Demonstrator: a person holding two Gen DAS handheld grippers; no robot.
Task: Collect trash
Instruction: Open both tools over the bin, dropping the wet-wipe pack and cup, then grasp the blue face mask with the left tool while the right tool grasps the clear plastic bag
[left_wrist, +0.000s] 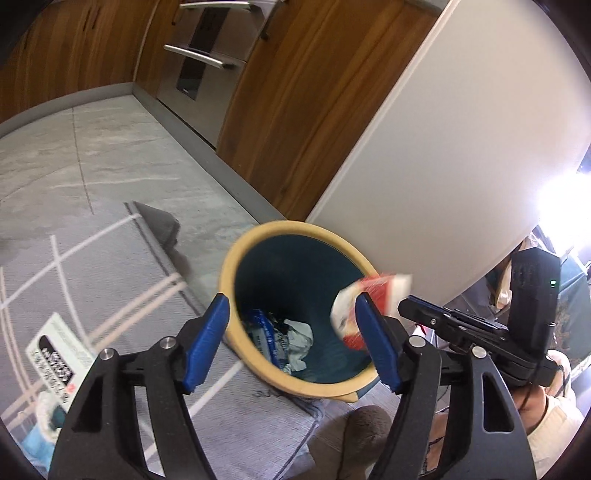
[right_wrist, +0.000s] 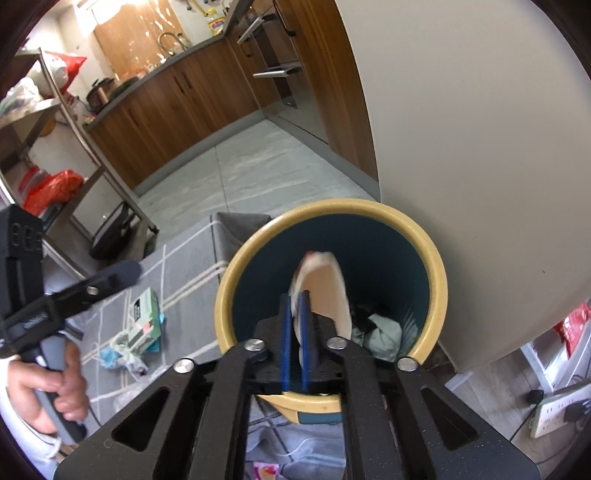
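Landmark: round dark-teal waste bin with a tan rim (right_wrist: 437, 291), standing on a grey rug with white lines (left_wrist: 122, 266), against a white appliance wall (left_wrist: 443, 140).

Left of the bin: a white printed carton (left_wrist: 55, 343) and crumpled blue-and-white wrappers (right_wrist: 122, 354) lie loose on the rug, uncollected.

Over the bin's left rim: left gripper (left_wrist: 295, 325), blue pads spread wide, nothing pressed between them.

Over the bin mouth, to the right: right gripper (right_wrist: 295, 325), jaws nearly closed, pinching a flimsy red-and-white wrapper (right_wrist: 325, 288) that hangs above the crumpled paper and blue packet at the bottom (left_wrist: 288, 339).

Step in hand, as I judge it: dropping trash into the bin. Next move likely calls for the right jaws parting so the wrapper falls inside, then reaching left for the carton and wrappers.
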